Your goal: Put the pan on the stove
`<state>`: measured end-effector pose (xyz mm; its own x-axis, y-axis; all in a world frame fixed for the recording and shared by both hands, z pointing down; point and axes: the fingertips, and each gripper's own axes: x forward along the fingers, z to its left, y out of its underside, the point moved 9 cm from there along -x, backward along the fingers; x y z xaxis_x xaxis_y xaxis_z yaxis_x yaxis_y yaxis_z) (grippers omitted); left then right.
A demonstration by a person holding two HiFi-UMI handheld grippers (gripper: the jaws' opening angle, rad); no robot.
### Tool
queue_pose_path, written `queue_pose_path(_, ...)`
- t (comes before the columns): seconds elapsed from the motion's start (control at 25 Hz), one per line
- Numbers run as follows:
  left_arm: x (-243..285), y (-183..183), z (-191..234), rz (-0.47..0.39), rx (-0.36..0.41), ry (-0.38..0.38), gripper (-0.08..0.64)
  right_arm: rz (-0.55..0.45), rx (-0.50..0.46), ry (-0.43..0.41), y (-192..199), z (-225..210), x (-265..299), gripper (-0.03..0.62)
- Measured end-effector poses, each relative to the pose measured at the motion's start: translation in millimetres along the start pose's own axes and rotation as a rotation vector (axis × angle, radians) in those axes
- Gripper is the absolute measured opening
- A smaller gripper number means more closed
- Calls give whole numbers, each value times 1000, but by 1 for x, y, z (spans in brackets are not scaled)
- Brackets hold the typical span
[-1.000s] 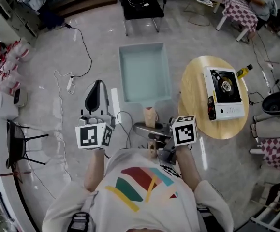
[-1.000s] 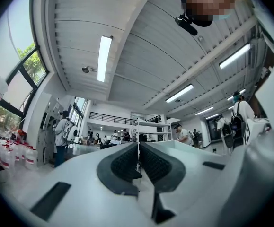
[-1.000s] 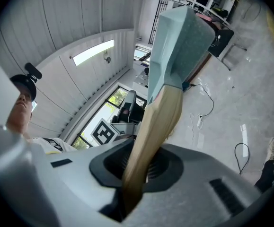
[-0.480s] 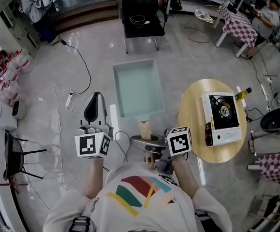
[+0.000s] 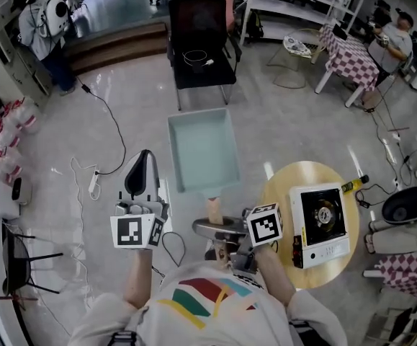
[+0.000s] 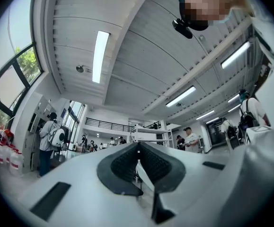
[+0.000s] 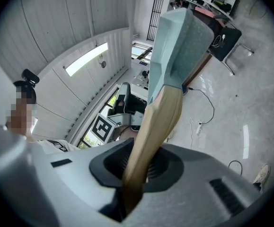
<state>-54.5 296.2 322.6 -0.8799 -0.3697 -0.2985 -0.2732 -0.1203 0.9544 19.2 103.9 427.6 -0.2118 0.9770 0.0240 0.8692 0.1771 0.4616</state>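
Note:
A pale blue-green square pan (image 5: pixel 201 153) with a wooden handle (image 5: pixel 212 209) hangs over the floor in front of me. My right gripper (image 5: pixel 221 231) is shut on that handle; in the right gripper view the handle (image 7: pixel 155 131) runs up between the pads of the right gripper (image 7: pixel 139 167) to the pan (image 7: pixel 184 46). The portable gas stove (image 5: pixel 321 224) sits on a round wooden table (image 5: pixel 280 193) to the right of the pan. My left gripper (image 5: pixel 143 158) is held left of the pan, tilted upward, shut and empty (image 6: pixel 137 148).
A black chair (image 5: pixel 201 42) with a small pot on its seat stands beyond the pan. A cable and power strip (image 5: pixel 93 186) lie on the floor at left. A yellow bottle (image 5: pixel 352 186) lies by the stove. A dark pot (image 5: pixel 406 206) and checkered tables (image 5: pixel 348 56) are at right.
Both grippers and the held pan have travelled across the floor. The round table with the stove now lies closer, at my right side. The grip on the handle is unchanged.

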Motion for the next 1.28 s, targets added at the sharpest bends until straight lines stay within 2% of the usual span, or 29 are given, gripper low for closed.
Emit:
queue_pose_path(0.16,63,8,-8,-8,0,-17,14,7,-16,8,-56,-19,-22,38)
queue_pose_path(0.4,109,9,-13,-6,10,-21,14,-13,-26,4,-106,-37,-39,38)
queue_pose_path(0.6,133,21,4,5,-14,-20,14,-46,3,3,-129,-51,-33,38)
queue_pose_path(0.8,167,32,17,-3,-50,10,14,-87,1,43,-149,-65,-26,41)
queue_pose_path(1.04,196,32,30,-31,-35,49,14,-135,5,31,-174,-72,-16,43)
queue_pose_path(1.28,210,41,41,-15,-53,55,14,-150,-16,55,-194,-77,-9,43)
